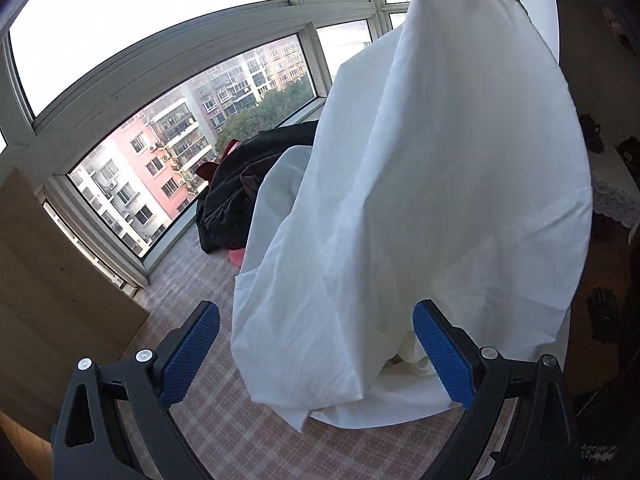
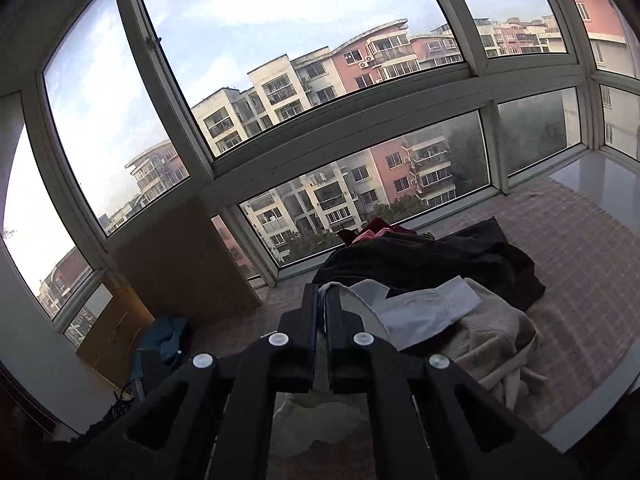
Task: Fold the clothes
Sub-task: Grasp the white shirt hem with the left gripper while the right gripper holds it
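A large white garment (image 1: 440,160) hangs from the upper right of the left wrist view, and its lower folds rest on the pink checked cover (image 1: 240,420). My left gripper (image 1: 316,312) is open, with its blue pads (image 1: 192,352) wide apart on either side of the garment's lower part, gripping nothing. In the right wrist view my right gripper (image 2: 322,296) is shut, and an edge of the white garment (image 2: 424,308) is pinched at its tips. The cloth trails down to the right from there.
A pile of dark and red clothes (image 1: 240,200) (image 2: 440,264) lies by the window. A beige garment (image 2: 492,344) lies under the white cloth. A brown board (image 1: 48,280) (image 2: 180,256) leans at the left. Blue fabric (image 2: 168,336) lies beside it.
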Action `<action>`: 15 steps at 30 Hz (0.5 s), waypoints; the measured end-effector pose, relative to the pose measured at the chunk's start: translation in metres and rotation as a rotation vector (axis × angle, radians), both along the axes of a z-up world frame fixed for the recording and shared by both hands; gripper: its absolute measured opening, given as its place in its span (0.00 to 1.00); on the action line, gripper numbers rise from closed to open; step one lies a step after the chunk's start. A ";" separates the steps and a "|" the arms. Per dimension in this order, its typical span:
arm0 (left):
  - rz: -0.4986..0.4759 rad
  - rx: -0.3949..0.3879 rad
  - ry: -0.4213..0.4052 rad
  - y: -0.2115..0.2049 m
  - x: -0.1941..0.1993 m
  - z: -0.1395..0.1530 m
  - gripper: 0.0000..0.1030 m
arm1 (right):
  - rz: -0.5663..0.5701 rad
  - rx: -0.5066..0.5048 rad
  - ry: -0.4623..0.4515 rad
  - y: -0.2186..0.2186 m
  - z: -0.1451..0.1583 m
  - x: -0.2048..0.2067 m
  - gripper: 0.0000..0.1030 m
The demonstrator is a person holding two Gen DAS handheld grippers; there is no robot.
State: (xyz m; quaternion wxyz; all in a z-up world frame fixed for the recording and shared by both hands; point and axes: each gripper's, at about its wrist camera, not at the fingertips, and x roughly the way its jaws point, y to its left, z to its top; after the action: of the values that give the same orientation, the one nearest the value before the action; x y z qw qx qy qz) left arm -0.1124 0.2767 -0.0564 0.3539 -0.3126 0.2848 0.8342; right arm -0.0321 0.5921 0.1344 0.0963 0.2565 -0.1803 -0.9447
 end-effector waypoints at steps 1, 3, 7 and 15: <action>-0.003 -0.002 -0.029 0.005 0.000 -0.008 0.95 | -0.004 0.002 -0.009 0.005 -0.005 0.004 0.04; -0.042 0.011 -0.148 0.016 0.001 -0.028 0.95 | -0.033 -0.025 -0.047 0.021 -0.025 0.013 0.04; -0.114 0.005 -0.394 0.034 0.024 -0.075 0.91 | -0.110 -0.125 -0.203 0.059 -0.102 0.035 0.04; -0.133 -0.121 -0.180 0.040 0.010 -0.026 0.89 | -0.172 -0.200 -0.453 0.087 -0.233 0.048 0.04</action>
State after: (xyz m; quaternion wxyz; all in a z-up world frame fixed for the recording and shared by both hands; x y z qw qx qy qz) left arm -0.1028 0.3166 -0.0827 0.4131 -0.3875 0.3218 0.7587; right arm 0.0162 0.6796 -0.0991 -0.0022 0.4345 -0.3109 -0.8453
